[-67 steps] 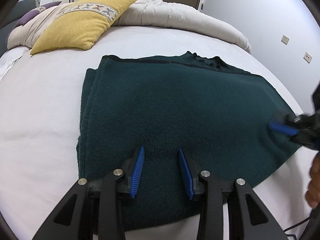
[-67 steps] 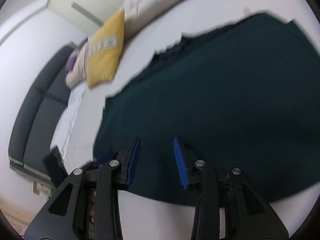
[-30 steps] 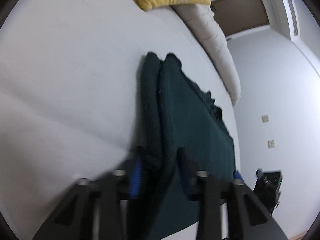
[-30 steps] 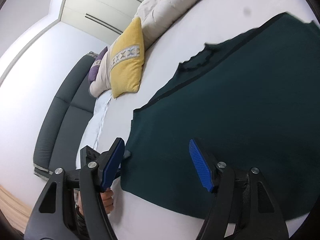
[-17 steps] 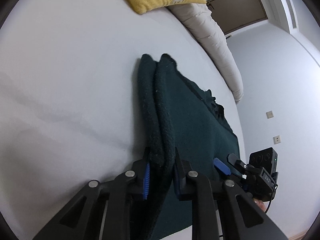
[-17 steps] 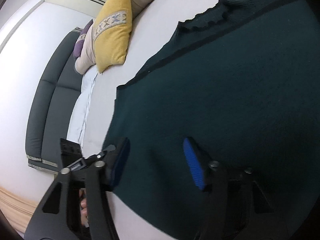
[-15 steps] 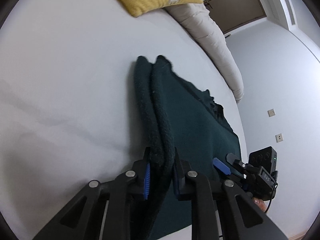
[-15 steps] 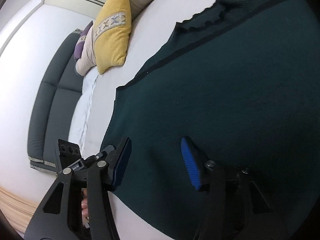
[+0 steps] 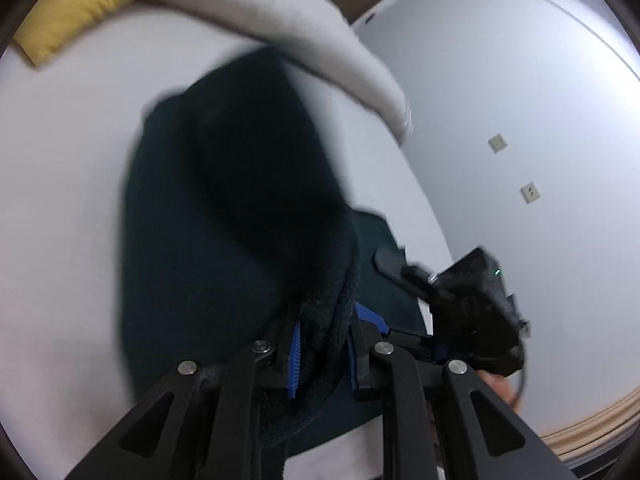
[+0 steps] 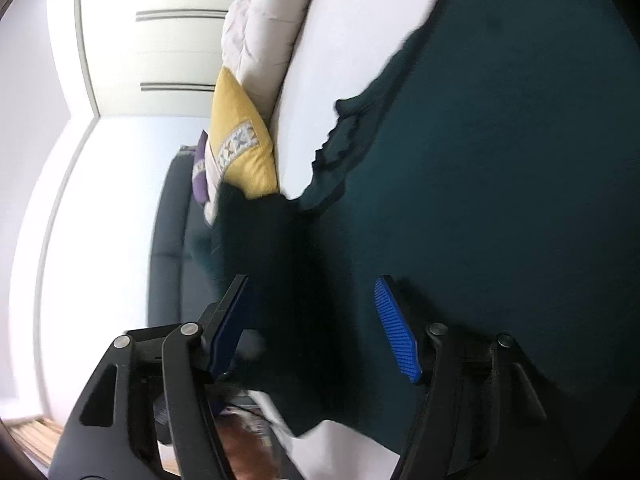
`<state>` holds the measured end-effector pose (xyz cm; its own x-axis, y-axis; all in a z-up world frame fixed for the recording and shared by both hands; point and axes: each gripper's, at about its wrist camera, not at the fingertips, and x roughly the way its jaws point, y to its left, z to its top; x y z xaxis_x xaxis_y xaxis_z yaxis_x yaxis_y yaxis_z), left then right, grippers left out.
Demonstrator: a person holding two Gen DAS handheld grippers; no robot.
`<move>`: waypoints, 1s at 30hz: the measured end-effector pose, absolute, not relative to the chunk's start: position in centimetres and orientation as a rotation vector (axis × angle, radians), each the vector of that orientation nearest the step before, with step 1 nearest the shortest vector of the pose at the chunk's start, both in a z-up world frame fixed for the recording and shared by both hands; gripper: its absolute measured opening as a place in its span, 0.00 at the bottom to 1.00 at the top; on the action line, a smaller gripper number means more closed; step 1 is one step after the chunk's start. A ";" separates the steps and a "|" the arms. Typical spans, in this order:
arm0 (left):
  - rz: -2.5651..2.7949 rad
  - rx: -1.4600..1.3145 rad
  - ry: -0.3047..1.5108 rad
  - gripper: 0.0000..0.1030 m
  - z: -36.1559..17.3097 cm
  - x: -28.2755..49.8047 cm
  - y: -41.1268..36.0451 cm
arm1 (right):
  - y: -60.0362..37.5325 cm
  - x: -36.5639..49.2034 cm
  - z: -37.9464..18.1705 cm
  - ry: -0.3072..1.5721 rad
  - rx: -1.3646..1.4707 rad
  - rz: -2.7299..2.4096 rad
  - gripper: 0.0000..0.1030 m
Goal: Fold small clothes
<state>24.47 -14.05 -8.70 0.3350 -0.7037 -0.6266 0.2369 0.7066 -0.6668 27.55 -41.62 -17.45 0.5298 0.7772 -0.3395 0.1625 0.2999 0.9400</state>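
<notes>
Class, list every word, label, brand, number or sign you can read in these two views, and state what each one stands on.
None can be read.
The yellow pillow carries only a woven cross pattern, no letters.
The wall plates are blank.
The right gripper shows only a small green light.

White bed [image 9: 60,200], yellow pillow [image 10: 240,152], beige duvet [image 9: 280,20], dark sofa [image 10: 168,240], pale walls.

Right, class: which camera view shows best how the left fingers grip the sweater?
The left wrist view: the sweater edge sits bunched between the left gripper's blue fingers, pinched and lifted. The right wrist view shows the sweater lying on the bed and its raised fold, blurred, but hardly any of those fingers.
</notes>
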 end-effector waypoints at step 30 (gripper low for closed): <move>-0.705 -0.480 0.984 0.43 -7.8 19.5 -7.9 | -39.5 27.8 -11.8 1.063 0.669 0.360 0.11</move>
<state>19.45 -7.93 -7.83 0.3656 -0.7265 -0.5819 0.3174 0.6850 -0.6558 27.81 -39.50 -11.77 0.4553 0.5734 -0.6811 0.0419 0.7503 0.6597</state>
